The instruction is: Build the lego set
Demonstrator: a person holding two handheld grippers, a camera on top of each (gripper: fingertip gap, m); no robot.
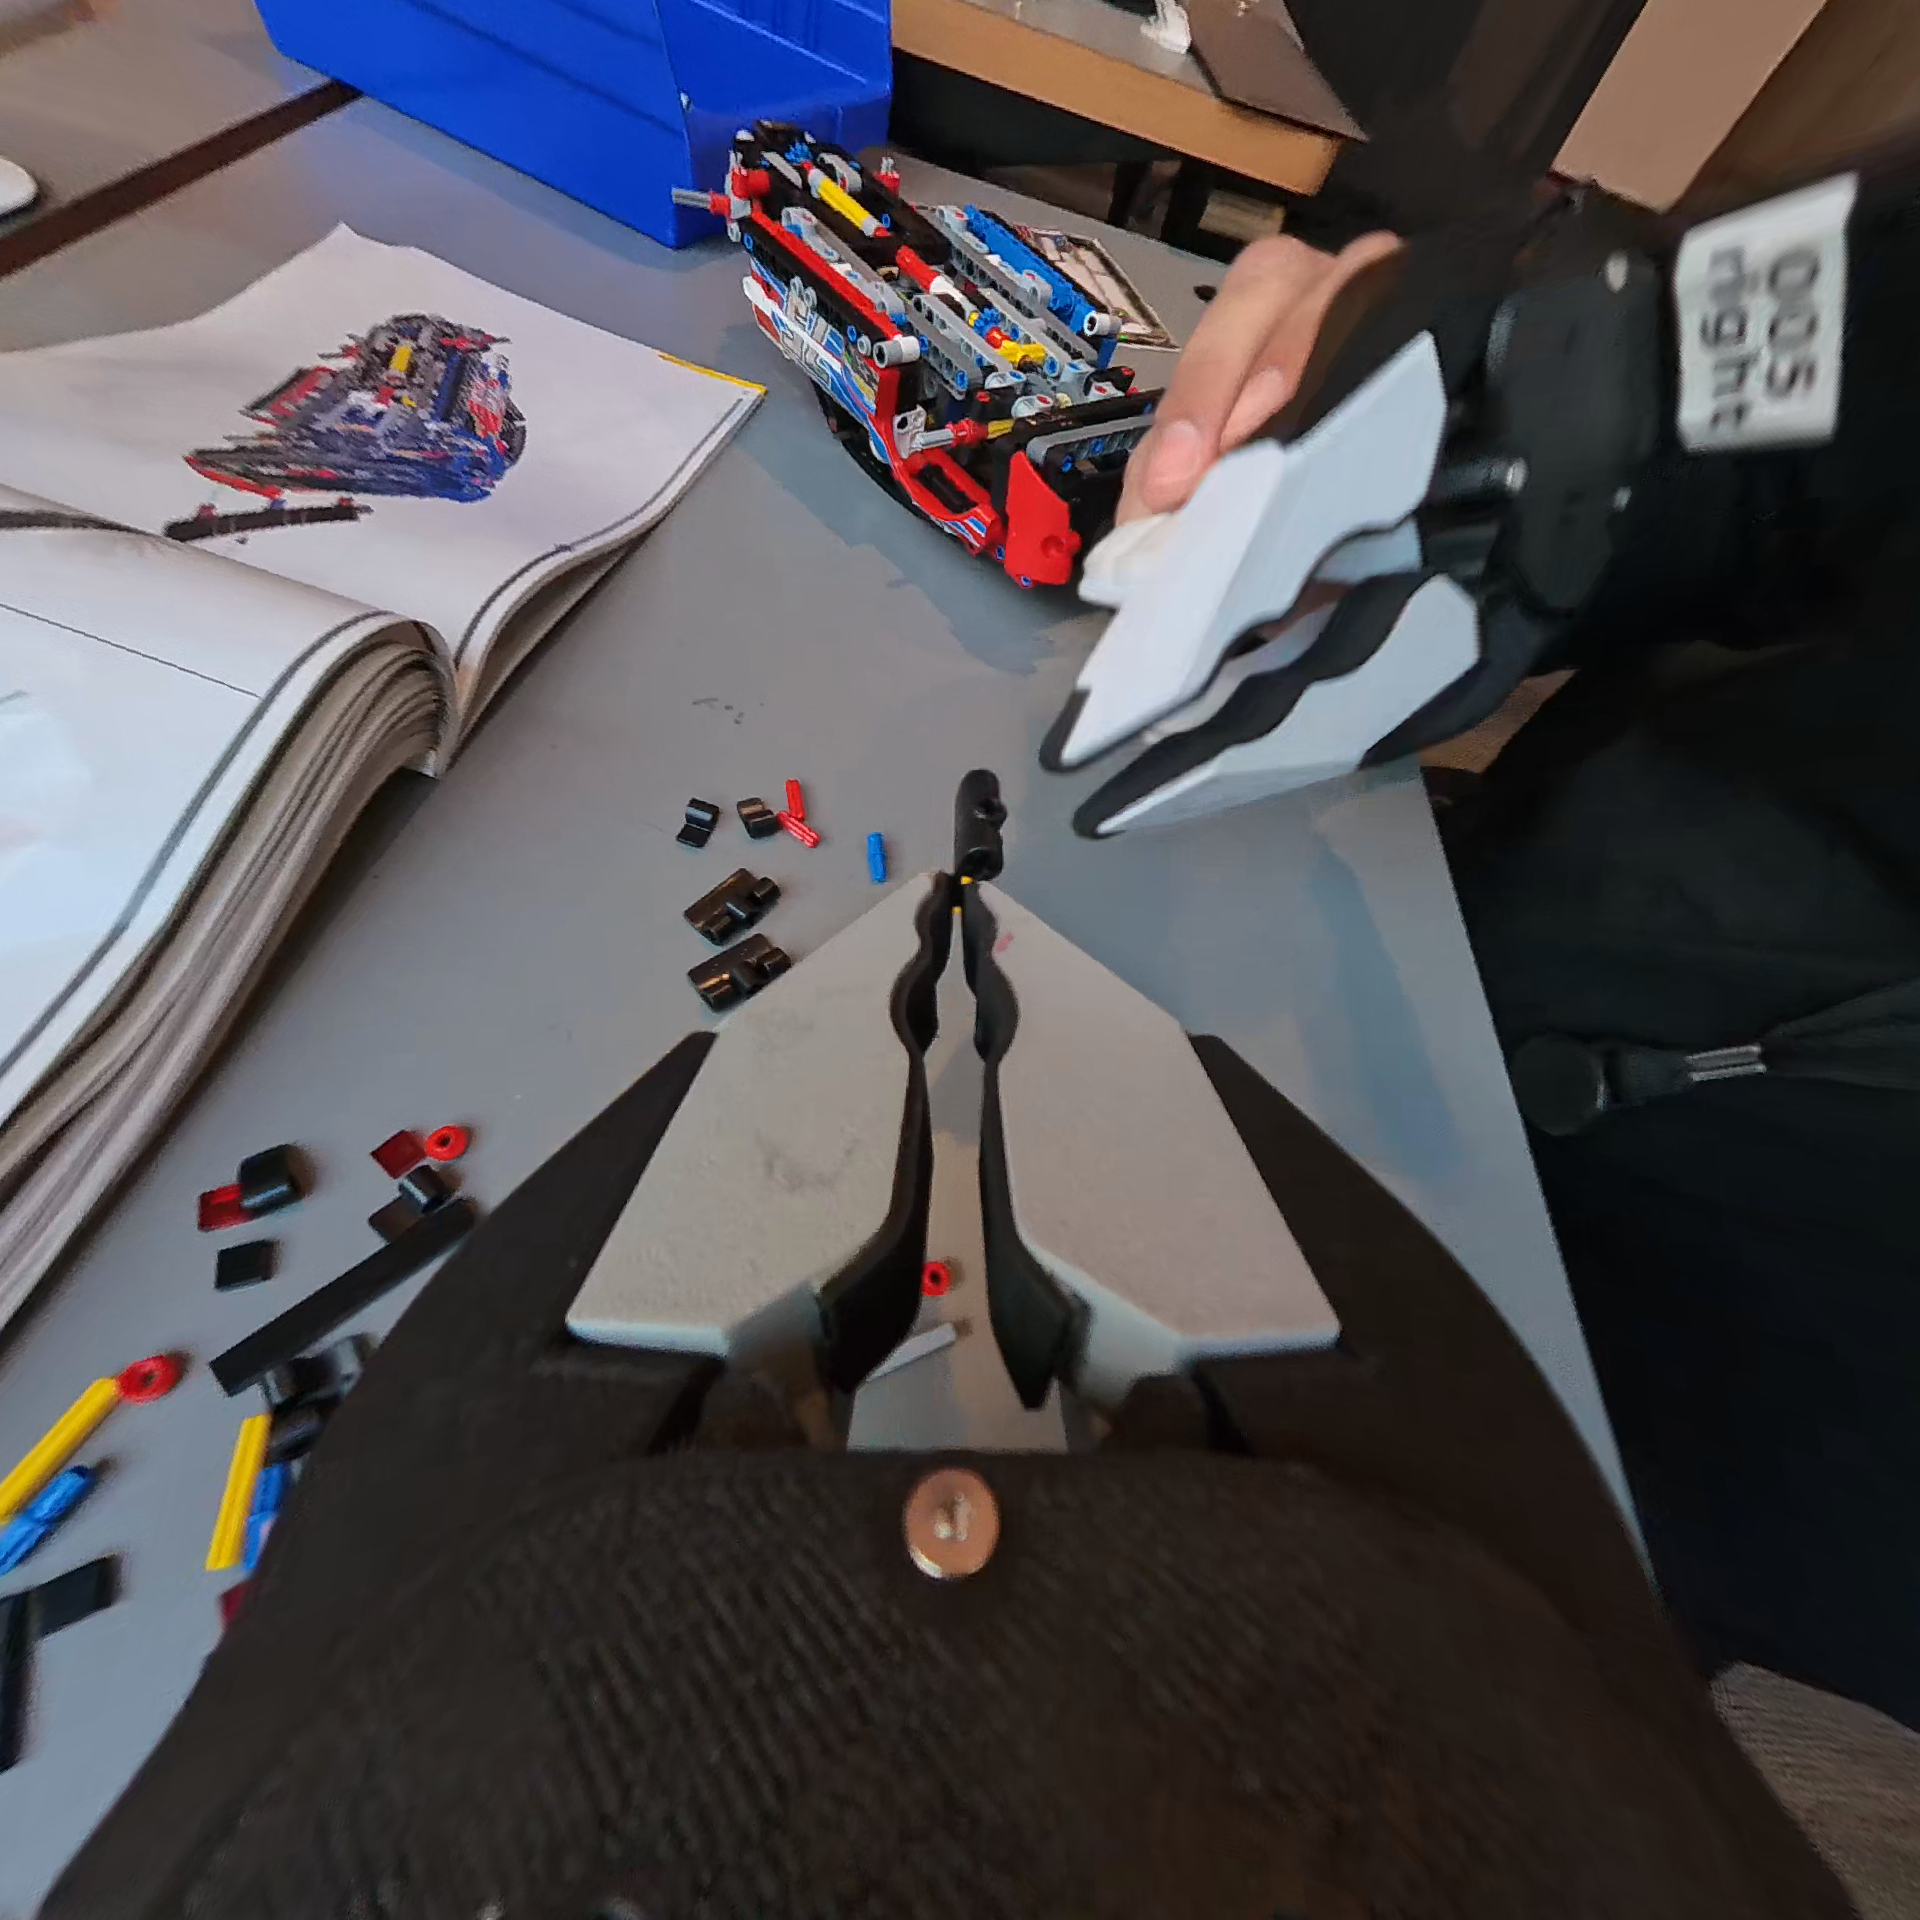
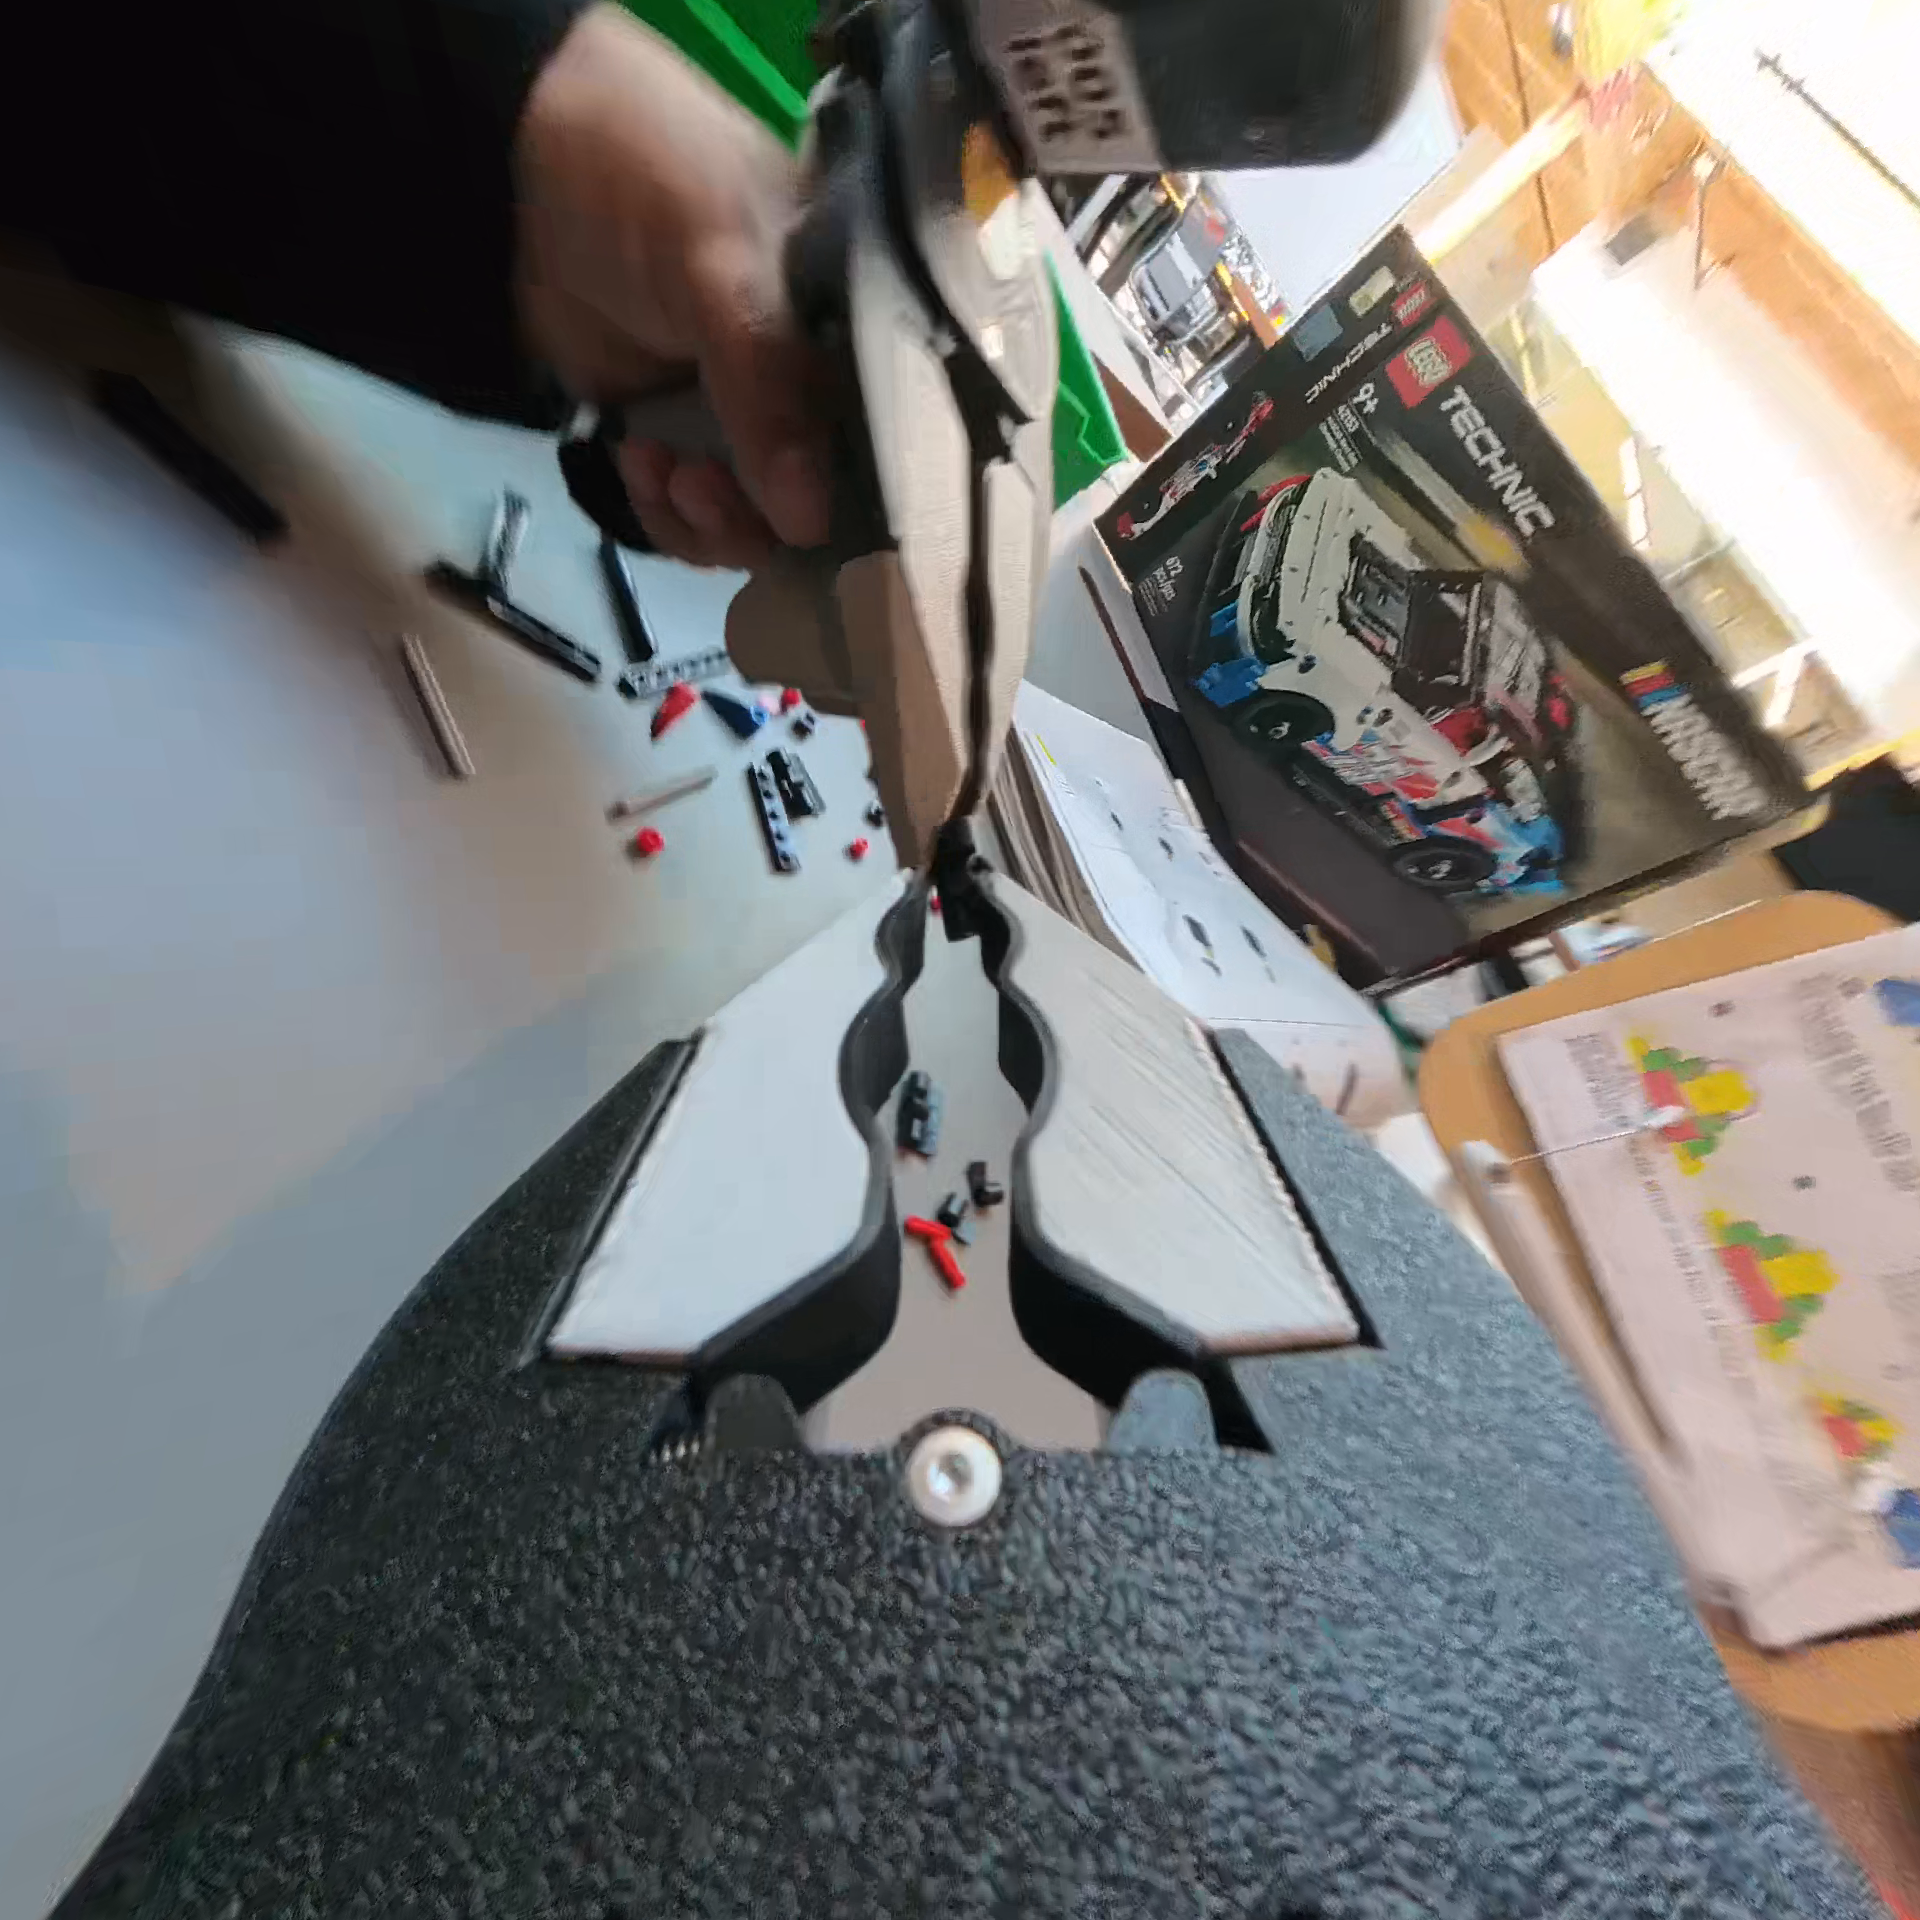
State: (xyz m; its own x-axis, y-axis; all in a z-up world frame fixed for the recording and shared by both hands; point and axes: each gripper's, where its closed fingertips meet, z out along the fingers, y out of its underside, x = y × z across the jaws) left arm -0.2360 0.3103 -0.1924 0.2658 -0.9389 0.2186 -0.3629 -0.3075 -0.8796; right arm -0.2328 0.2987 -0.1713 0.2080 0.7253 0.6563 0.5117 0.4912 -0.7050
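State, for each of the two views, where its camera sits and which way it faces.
Left wrist view: on the left gripper, facing across the grey table to the lego car; the right gripper shows.
Right wrist view: on the right gripper, tilted, facing the set's box; a hand shows.
Shared: a small black piece at the tips.

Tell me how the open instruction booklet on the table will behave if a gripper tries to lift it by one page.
The instruction booklet looks thick, with many stacked pages, so it is probably heavy for a single sheet: the page would likely bend or tear before the book rises. Its pages already curve at the spine, so it should be floppy. Pushed flat across the grey table, it would probably slide rather than tip.
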